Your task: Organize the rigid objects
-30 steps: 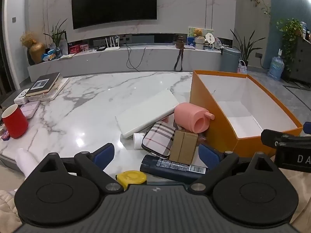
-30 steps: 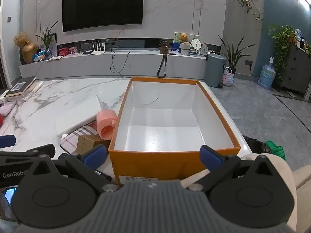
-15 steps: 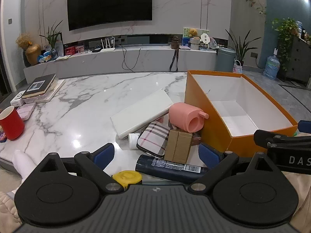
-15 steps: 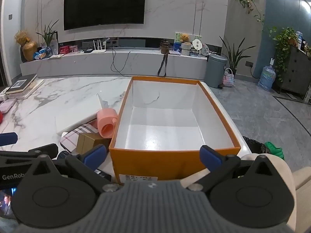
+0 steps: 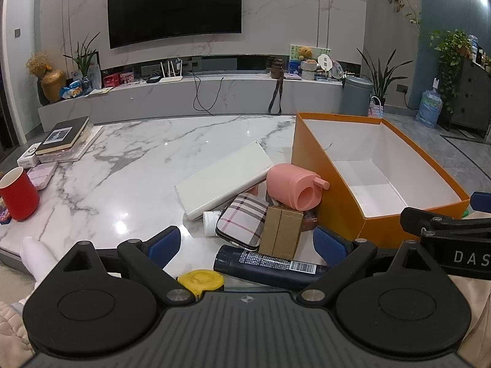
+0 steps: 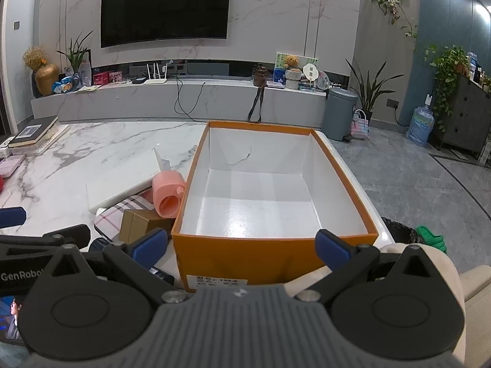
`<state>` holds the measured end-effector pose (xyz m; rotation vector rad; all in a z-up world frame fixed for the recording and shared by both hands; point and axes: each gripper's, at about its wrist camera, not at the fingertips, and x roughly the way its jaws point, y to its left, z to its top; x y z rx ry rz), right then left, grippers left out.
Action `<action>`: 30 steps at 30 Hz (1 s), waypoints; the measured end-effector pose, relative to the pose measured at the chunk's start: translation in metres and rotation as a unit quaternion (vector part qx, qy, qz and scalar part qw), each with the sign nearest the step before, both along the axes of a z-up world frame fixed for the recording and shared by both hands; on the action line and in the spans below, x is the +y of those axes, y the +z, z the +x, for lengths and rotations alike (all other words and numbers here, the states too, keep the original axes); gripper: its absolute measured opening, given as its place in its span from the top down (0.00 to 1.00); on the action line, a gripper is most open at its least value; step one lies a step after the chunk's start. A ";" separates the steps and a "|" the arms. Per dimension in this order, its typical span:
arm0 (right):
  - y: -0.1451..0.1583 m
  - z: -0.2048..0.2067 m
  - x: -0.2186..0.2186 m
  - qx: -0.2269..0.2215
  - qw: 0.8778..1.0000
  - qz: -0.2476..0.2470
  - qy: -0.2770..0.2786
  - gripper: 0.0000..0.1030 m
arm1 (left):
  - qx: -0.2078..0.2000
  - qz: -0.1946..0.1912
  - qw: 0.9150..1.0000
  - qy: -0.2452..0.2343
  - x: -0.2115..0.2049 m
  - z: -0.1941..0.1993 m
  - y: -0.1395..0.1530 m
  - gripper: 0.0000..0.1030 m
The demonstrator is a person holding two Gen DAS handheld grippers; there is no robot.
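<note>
Both grippers hung at the marble table's [image 5: 129,165] near edge, fingers spread wide and empty: the left gripper [image 5: 245,242] over the clutter, the right gripper [image 6: 242,243] before the orange box [image 6: 270,254]. Over the last second both views had barely shifted, so sorting seemingly had not begun; the box was empty. Nearest lay a dark tube [image 5: 270,265], long axis along that edge, then a brown carton [image 5: 280,233], a plaid case [image 5: 242,224], a pink bottle [image 5: 291,190] on its side, mouth toward the viewer, and a white slab [image 5: 224,181] angled toward the box's far corner.
</note>
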<state>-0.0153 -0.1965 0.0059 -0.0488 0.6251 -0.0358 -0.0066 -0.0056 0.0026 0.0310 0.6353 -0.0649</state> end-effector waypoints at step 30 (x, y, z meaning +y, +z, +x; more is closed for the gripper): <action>-0.004 0.002 0.001 0.003 1.000 0.010 0.009 0.02 | 0.001 -0.009 1.000 0.002 0.004 0.000 0.004 0.00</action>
